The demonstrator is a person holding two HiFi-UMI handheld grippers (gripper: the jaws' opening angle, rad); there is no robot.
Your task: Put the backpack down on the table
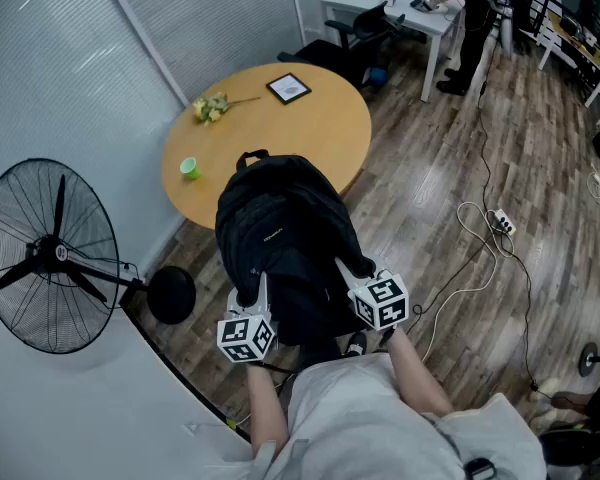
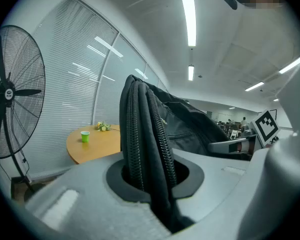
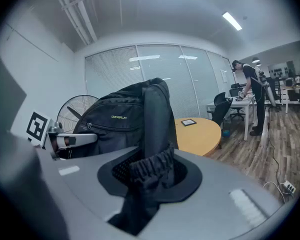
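Note:
A black backpack (image 1: 285, 243) hangs in the air between my two grippers, at the near edge of the round wooden table (image 1: 310, 128). My left gripper (image 1: 248, 320) is shut on the backpack's zippered edge (image 2: 145, 154), which fills its jaws. My right gripper (image 1: 373, 290) is shut on a gathered fabric fold of the backpack (image 3: 152, 169). In the right gripper view the pack's front panel (image 3: 115, 121) faces me, with the table (image 3: 197, 134) behind it. The pack's lower part hides the table's near rim in the head view.
On the table lie a green cup (image 1: 189, 168), a small bunch of flowers (image 1: 211, 107) and a framed card (image 1: 289, 88). A large standing fan (image 1: 50, 256) is at the left. A power strip and cables (image 1: 500, 224) lie on the floor at the right. A person stands at a far desk (image 1: 470, 18).

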